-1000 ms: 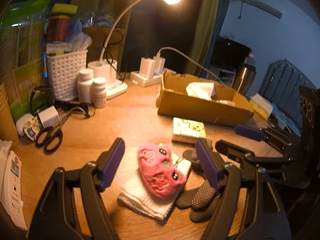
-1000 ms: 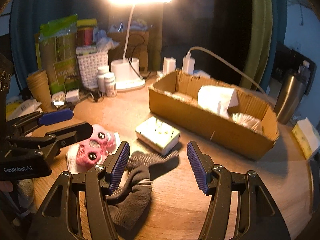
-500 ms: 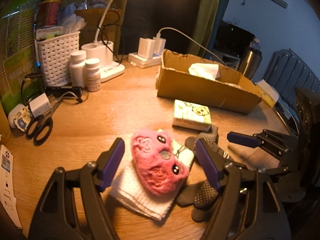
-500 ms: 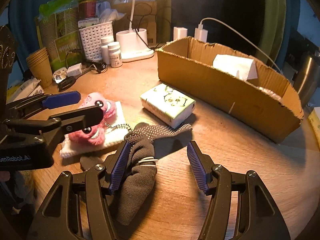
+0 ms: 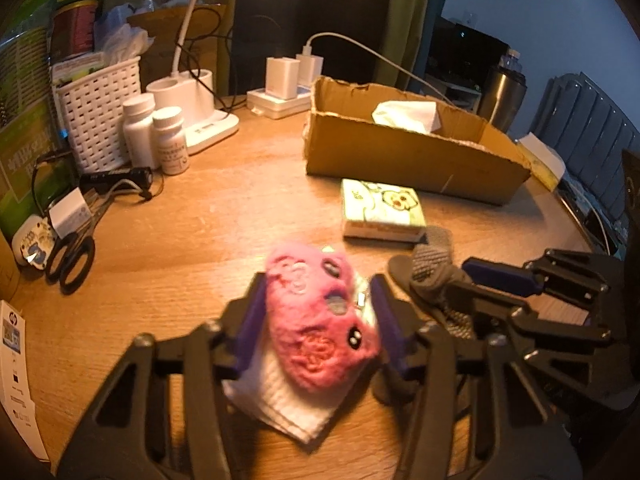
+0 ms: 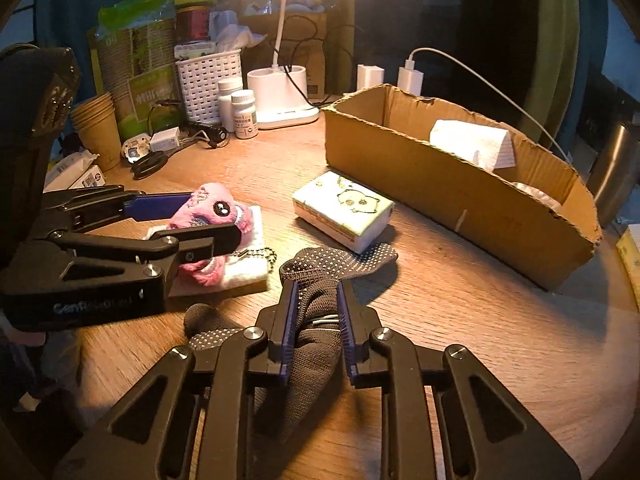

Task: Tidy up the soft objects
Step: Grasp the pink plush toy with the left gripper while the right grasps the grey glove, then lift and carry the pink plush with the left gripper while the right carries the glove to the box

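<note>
My left gripper (image 5: 318,320) is shut on a pink plush toy (image 5: 316,320), which rests on a folded white cloth (image 5: 288,396). In the right wrist view the left gripper (image 6: 188,220) grips the same pink plush toy (image 6: 212,208) on the white cloth (image 6: 248,268). My right gripper (image 6: 316,320) is shut on dark dotted socks (image 6: 320,272) lying on the wooden table; it also shows in the left wrist view (image 5: 480,280) on the socks (image 5: 432,264). A green-white tissue pack (image 6: 344,208) lies just beyond. A cardboard box (image 6: 440,184) holds white tissue (image 6: 472,144).
At the back stand a white basket (image 5: 100,120), two pill bottles (image 5: 156,136), a lamp base (image 5: 188,100) and chargers (image 5: 288,80). Scissors (image 5: 72,256) lie at the left. Paper cups (image 6: 98,128) stand at the left; a steel flask (image 5: 500,96) stands behind the box.
Both grippers have closed: the left onto the pink plush toy, the right onto the socks. Both have moved forward and lower over their objects.
</note>
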Demonstrator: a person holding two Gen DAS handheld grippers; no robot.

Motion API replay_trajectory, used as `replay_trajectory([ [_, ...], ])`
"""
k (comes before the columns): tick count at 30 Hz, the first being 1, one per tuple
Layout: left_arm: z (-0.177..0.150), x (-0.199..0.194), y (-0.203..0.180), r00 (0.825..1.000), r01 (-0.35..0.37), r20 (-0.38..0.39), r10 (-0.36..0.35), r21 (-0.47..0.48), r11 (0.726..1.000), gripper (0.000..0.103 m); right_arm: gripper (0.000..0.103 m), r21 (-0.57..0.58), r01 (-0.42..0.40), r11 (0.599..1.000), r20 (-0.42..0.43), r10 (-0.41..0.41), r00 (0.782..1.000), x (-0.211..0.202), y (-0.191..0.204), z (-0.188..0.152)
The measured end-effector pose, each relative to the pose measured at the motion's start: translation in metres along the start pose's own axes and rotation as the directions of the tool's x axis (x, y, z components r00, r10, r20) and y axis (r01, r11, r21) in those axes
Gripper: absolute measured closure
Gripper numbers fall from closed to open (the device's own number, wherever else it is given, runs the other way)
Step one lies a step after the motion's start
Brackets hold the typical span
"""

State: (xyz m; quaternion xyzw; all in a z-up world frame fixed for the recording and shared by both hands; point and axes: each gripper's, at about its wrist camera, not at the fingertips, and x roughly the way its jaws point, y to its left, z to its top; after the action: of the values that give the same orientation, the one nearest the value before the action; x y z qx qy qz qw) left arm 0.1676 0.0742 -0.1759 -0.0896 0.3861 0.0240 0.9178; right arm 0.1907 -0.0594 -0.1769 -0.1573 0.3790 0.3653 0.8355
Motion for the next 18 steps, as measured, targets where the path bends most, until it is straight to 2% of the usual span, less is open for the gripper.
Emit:
replay_trajectory([
  [2,0.000,0.000,-0.002,1.000,0.000,0.001,0.000,0.013,1.000,0.065,0.083,0.004,0.007,1.000,0.003,-0.007,1.000,-0.002,-0.004,-0.003],
  [5,0.000,-0.001,-0.008,1.000,-0.001,0.012,0.000,0.044,0.999,0.067,0.083,0.017,0.018,1.000,0.008,-0.018,1.000,-0.006,-0.010,-0.007],
  [18,0.014,-0.029,-0.025,0.992,0.036,0.114,-0.047,0.091,0.995,0.069,0.085,0.072,0.064,0.995,0.061,-0.068,0.996,-0.029,-0.037,-0.010],
])
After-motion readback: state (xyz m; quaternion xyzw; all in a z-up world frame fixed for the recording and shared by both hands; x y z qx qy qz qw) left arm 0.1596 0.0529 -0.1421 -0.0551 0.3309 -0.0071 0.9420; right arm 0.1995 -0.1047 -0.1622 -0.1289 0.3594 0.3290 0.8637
